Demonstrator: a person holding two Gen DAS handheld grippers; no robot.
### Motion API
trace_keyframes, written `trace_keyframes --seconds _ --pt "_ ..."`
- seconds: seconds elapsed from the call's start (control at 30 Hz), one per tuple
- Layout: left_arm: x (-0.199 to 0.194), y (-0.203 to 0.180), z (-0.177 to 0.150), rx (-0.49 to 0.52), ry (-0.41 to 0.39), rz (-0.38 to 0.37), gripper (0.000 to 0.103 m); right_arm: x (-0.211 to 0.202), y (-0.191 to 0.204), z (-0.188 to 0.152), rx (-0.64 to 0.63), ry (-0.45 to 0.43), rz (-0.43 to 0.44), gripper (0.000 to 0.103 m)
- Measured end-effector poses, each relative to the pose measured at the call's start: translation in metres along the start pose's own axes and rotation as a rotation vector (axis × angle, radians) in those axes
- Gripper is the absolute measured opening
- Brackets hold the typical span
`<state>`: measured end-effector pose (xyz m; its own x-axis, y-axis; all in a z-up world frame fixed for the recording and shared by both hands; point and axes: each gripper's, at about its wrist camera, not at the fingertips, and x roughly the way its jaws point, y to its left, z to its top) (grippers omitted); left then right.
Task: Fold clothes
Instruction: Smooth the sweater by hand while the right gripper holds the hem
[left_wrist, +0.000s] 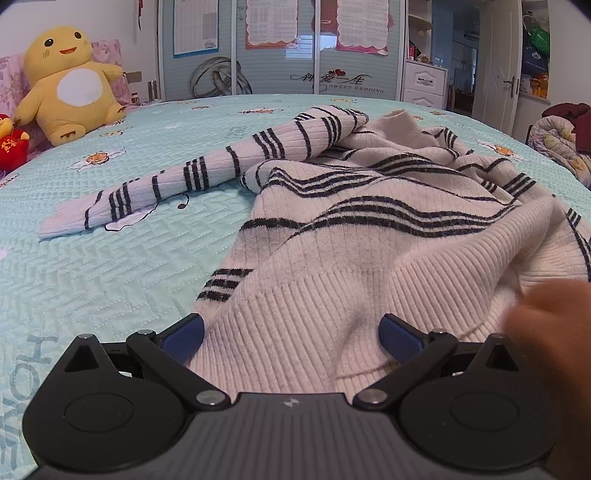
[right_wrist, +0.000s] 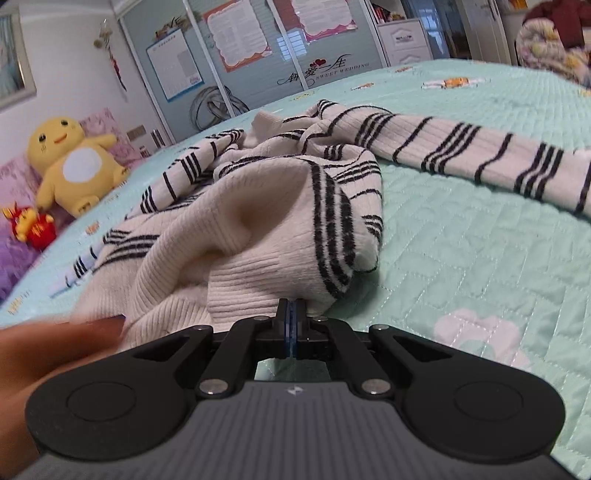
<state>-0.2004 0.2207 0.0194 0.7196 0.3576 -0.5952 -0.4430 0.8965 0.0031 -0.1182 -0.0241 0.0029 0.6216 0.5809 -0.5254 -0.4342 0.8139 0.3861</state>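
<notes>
While striped sweater (left_wrist: 354, 206) lies crumpled on quilted bedspread (left_wrist: 110, 266), left gripper (left_wrist: 291, 332) sits spread wide, ribbed hem between pads, unpinched. Right gripper (right_wrist: 291, 314) clamped tight on hem fold. Hand (right_wrist: 44, 354) blurred beside it.

Left gripper (left_wrist: 291, 334) jaws wide, straddling sweater (left_wrist: 369, 236) hem.

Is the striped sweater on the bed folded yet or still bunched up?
Still bunched up. The striped sweater lies crumpled on the bed, one sleeve stretched out sideways, its body heaped in loose folds.
</notes>
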Motion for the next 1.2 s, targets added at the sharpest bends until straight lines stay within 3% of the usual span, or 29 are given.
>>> trace_keyframes --seconds 1.2 --pt "0.001 0.0008 0.0001 -0.003 0.001 0.003 0.103 0.004 -0.0115 0.0007 0.074 0.009 0.057 0.0"
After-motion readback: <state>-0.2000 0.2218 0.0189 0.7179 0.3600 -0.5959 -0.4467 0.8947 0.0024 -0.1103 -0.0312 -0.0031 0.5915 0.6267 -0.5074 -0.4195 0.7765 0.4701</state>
